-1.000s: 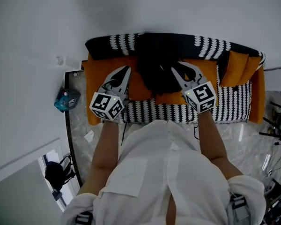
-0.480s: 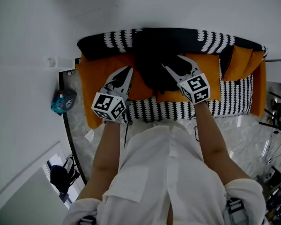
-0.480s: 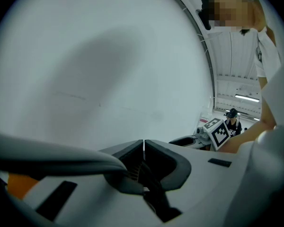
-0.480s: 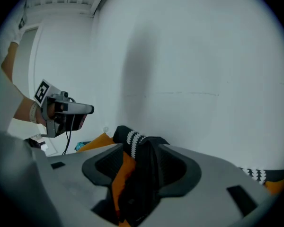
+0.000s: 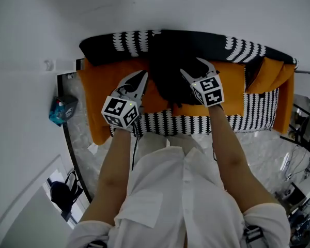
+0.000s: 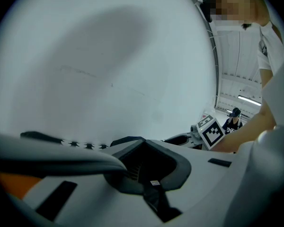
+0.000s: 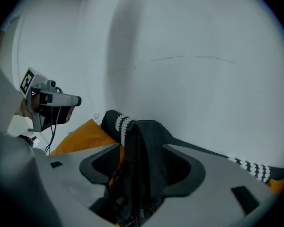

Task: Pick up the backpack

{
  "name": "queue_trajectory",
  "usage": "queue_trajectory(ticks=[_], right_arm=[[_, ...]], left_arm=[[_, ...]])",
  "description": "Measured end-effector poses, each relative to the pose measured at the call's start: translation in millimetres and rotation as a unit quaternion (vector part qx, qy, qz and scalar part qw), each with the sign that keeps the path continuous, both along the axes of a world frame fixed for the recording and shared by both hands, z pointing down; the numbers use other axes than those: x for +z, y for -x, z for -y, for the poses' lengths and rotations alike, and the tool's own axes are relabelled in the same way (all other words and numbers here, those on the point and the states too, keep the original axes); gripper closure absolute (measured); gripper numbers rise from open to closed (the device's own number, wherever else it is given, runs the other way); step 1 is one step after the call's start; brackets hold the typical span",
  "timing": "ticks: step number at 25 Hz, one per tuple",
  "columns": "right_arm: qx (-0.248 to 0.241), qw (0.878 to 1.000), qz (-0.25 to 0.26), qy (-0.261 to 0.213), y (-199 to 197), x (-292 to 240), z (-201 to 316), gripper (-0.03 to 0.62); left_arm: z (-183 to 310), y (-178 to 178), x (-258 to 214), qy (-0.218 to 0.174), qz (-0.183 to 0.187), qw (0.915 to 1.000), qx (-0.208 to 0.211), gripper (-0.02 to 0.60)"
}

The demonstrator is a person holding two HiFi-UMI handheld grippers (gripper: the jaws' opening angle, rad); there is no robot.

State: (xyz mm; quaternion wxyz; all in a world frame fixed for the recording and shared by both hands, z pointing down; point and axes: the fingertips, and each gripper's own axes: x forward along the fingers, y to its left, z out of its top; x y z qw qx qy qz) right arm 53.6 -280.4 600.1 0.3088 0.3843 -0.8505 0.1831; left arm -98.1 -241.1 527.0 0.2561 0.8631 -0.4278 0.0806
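Logging tongs first: left gripper (image 5: 140, 77) pinched fully together, nothing between. Right gripper (image 5: 192, 67) spread wide, just been opening, with the top of the black backpack (image 7: 142, 150) standing between the jaws and pressed by neither pad. (obs. 1)

Confirmed. Backpack propped upright on the orange seat of the sofa (image 5: 95, 92), leaning against the black-and-white patterned backrest (image 5: 119, 40). Left gripper just beside its left edge in the head view. (obs. 2)

Flagging risks, judged rather than seen: closing on a loose fold or one thin strap instead of something load-bearing, likely ending in a slip or a lopsided swing on the lift. (obs. 1)

Also possible: pinching the sofa along with the backpack if driven too deep. Left gripper closed and off to one side, so no steadying from there unless reopened. (obs. 2)

Hard to make out? (obs. 1)

Plenty. Black on black in dim light: handle, straps and zips not separable in the head view. Lower half of the backpack cut off behind the right jaws. Left gripper view filled mostly by bare wall (image 6: 109, 70), with only a dark sliver past the jaws, backpack or backrest not tellable. Right pads and fabric look apart; a light brush cannot be ruled out. (obs. 2)
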Motion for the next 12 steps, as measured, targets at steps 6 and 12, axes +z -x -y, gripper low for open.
queue_trajectory(ticks=[6, 12], right_arm=[[-0.019, 0.999, -0.031, 0.009, 15.9, 24.7, 21.2, 0.303], [-0.026, 0.997, -0.066, 0.021, 27.0, 46.2, 28.8, 0.317]], left_arm=[[10.8, -1.5, 25.7, 0.018, 0.002, 0.9998, 0.005, 0.549], [12.7, -2.8, 42.2, 0.033, 0.0, 0.9995, 0.003, 0.549]])
